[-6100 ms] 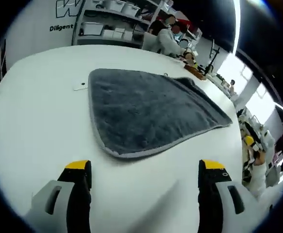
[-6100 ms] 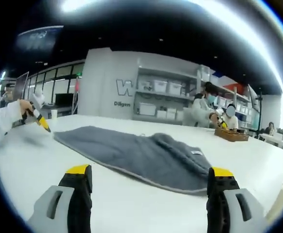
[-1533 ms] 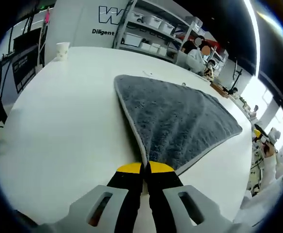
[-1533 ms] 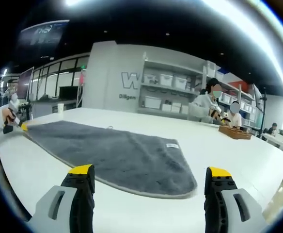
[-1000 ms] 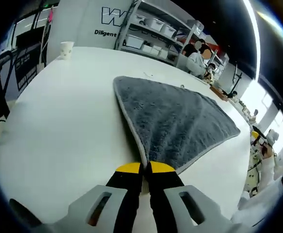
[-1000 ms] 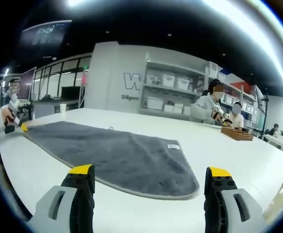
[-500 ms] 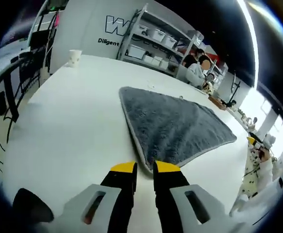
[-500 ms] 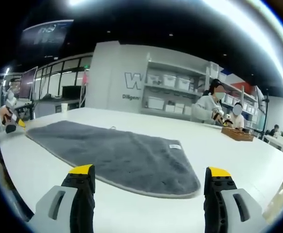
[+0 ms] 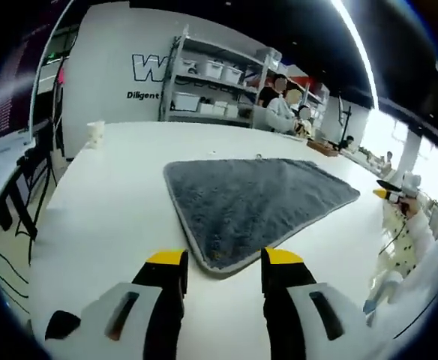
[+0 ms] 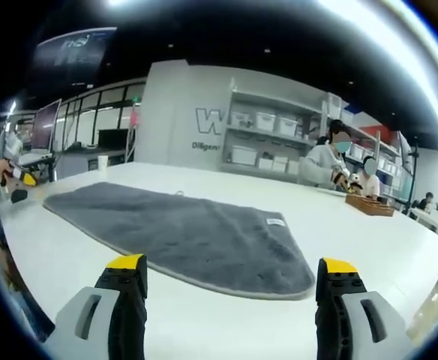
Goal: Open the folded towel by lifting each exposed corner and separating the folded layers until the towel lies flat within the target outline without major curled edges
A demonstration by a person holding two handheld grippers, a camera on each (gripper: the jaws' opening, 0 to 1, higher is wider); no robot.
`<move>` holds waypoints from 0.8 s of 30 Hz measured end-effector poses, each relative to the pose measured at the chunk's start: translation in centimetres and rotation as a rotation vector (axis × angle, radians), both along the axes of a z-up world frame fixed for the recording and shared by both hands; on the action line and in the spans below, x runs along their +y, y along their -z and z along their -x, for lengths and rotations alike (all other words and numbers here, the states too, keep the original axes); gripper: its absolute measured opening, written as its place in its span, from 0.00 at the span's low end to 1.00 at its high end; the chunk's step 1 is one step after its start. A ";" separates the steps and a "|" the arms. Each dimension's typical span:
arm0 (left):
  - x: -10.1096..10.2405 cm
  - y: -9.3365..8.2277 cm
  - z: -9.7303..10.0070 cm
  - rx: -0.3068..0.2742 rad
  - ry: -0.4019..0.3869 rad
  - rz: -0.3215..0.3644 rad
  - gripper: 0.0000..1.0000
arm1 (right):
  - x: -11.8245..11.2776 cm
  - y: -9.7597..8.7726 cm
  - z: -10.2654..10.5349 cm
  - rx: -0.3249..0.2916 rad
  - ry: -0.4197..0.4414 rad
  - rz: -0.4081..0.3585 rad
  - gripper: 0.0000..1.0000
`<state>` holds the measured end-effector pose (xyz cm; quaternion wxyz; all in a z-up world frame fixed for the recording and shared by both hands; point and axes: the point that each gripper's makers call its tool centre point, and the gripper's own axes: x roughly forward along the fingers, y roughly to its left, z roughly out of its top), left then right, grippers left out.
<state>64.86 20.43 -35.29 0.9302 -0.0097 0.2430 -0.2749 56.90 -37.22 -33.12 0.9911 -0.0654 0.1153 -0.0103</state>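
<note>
The near corner of the grey towel point(image 9: 256, 202), clamped 1.5 s ago between the closed jaws of the left hand-held gripper point(image 9: 224, 262), has been released and now lies flat on the table point(image 9: 106, 217). The jaws have been parted and drawn back just short of that corner.

— where's everything sitting?
— towel point(image 9: 253, 199) lies spread on the table point(image 9: 106, 217), nearest corner just ahead of the left gripper point(image 9: 223, 262). paper cup point(image 9: 95, 133) at the far left edge, shelves point(image 9: 211, 90) behind.
</note>
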 end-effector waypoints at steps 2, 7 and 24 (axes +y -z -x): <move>-0.3 -0.2 0.2 -0.017 0.022 -0.032 0.52 | 0.1 0.1 0.1 0.004 -0.003 -0.003 0.93; -1.2 -0.8 0.8 -0.042 0.067 -0.069 0.67 | 0.4 0.3 0.2 0.010 -0.009 -0.014 0.94; -3.2 -1.5 1.8 -0.070 0.157 -0.117 0.99 | 0.4 1.0 0.6 0.024 -0.015 -0.029 0.94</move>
